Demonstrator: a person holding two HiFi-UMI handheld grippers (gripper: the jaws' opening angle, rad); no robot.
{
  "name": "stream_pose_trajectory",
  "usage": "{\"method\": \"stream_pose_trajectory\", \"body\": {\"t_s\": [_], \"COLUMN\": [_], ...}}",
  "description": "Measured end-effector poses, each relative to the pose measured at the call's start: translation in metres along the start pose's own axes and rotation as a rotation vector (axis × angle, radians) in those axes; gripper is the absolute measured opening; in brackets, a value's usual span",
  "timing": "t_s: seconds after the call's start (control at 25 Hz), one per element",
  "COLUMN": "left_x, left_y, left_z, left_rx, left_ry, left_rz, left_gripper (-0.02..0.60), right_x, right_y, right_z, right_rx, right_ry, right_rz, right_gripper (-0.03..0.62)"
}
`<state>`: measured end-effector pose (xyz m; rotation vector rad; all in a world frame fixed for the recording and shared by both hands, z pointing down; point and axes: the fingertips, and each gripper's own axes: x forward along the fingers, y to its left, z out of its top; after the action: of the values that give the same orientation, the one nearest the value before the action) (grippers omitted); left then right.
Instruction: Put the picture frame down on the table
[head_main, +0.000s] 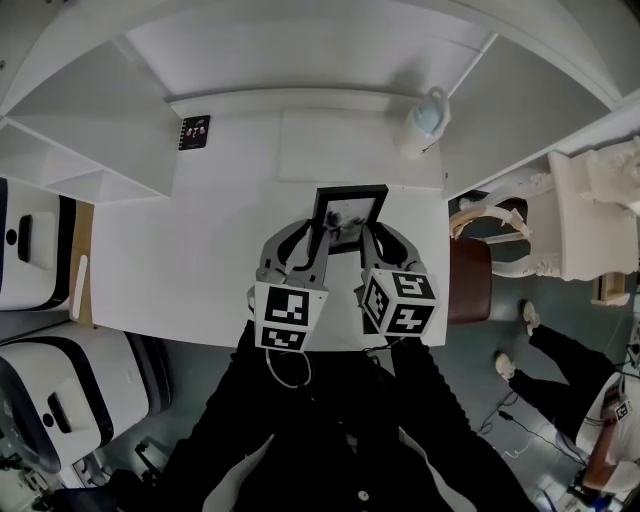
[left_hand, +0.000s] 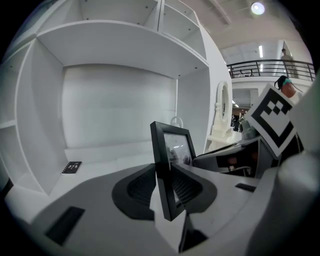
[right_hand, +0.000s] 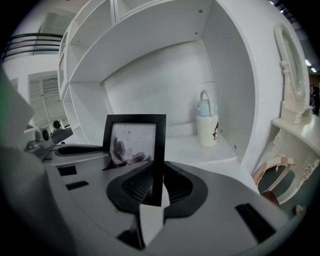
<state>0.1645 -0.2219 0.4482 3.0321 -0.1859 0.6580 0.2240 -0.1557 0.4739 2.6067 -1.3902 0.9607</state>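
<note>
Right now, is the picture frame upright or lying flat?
Upright: the picture frame is vertical, its side rails clamped by the left hand-held gripper and right hand-held gripper.

The left gripper (left_hand: 163, 186) presses both jaws on one side bar of the upright black picture frame (left_hand: 176, 149). A small black card (left_hand: 72, 167) lies near the far left corner of the worktop (left_hand: 115, 159).

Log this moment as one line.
left gripper: shut on frame, left edge | right gripper: shut on frame, right edge | frame: upright, over table | set down: cannot tell
</note>
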Motion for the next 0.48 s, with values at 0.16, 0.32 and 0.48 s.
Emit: {"method": "stream_pose_trajectory", "body": {"t_s": [0.16,0.32,0.48], "left_x": [0.017,0.033,0.045], "left_y": [0.004,0.004,0.004], "left_z": [-0.024,-0.047,-0.067], "left_rx": [-0.061,-0.092,-0.112], "left_ry": [0.072,0.140,0.195], "left_rz": [-0.027,-0.054,-0.070], "left_gripper": [0.094,0.092,0.092], "right_x": [0.014,0.027,0.038], "right_y": [-0.007,-0.016,-0.024], "right_z": [-0.016,-0.037,-0.054], "right_rx": [-0.008,0.007,0.007], "right_ry": [0.052,0.109,0.158], "right_rz": [-0.027,-0.049,-0.058], "right_gripper": [0.066,0.066,0.066]}}
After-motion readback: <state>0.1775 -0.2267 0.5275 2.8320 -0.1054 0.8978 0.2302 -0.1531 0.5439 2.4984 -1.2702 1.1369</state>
